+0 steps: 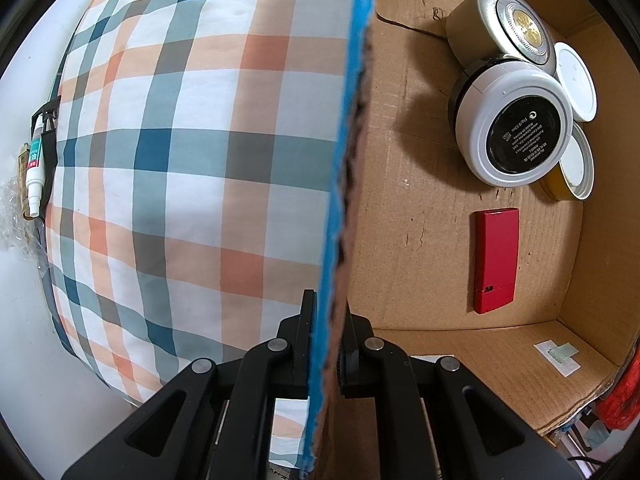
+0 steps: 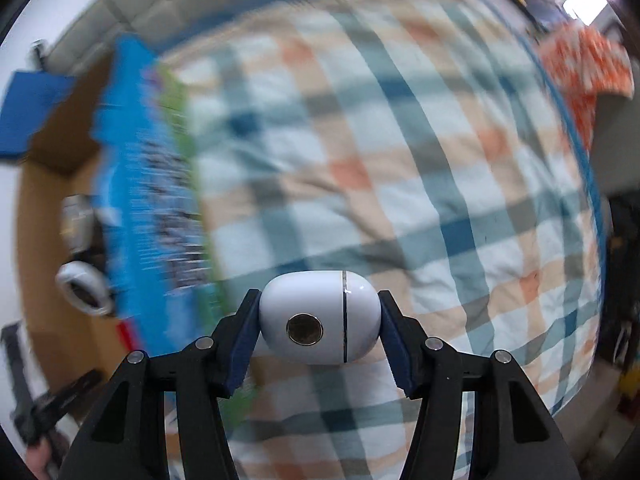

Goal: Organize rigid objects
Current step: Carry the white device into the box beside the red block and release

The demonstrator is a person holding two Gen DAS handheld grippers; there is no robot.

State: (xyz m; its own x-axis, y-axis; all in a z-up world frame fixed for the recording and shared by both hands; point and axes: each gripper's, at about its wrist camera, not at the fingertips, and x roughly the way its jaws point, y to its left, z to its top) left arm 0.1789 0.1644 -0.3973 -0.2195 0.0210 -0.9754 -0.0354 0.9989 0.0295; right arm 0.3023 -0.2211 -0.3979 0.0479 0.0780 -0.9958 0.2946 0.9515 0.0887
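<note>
My left gripper (image 1: 329, 308) is shut on the upright blue-faced wall (image 1: 340, 160) of an open cardboard box (image 1: 420, 240). Inside the box lie a red flat stick (image 1: 495, 260), a white round jar with a black base (image 1: 516, 132), a silver jar (image 1: 492, 20), a white lid (image 1: 576, 80) and a yellow jar (image 1: 572, 168). My right gripper (image 2: 319, 295) is shut on a white oval case (image 2: 320, 316) with a round metal disc, held above the checked bedspread (image 2: 400, 160). In this blurred view the box's blue wall (image 2: 136, 200) stands to the left of it.
The checked bedspread (image 1: 180, 160) fills the area left of the box wall. A white tube (image 1: 35, 160) and crinkled plastic lie at its far left edge. An orange patterned cloth (image 2: 584, 68) sits at the bed's far right corner. Something red (image 1: 620, 400) lies outside the box.
</note>
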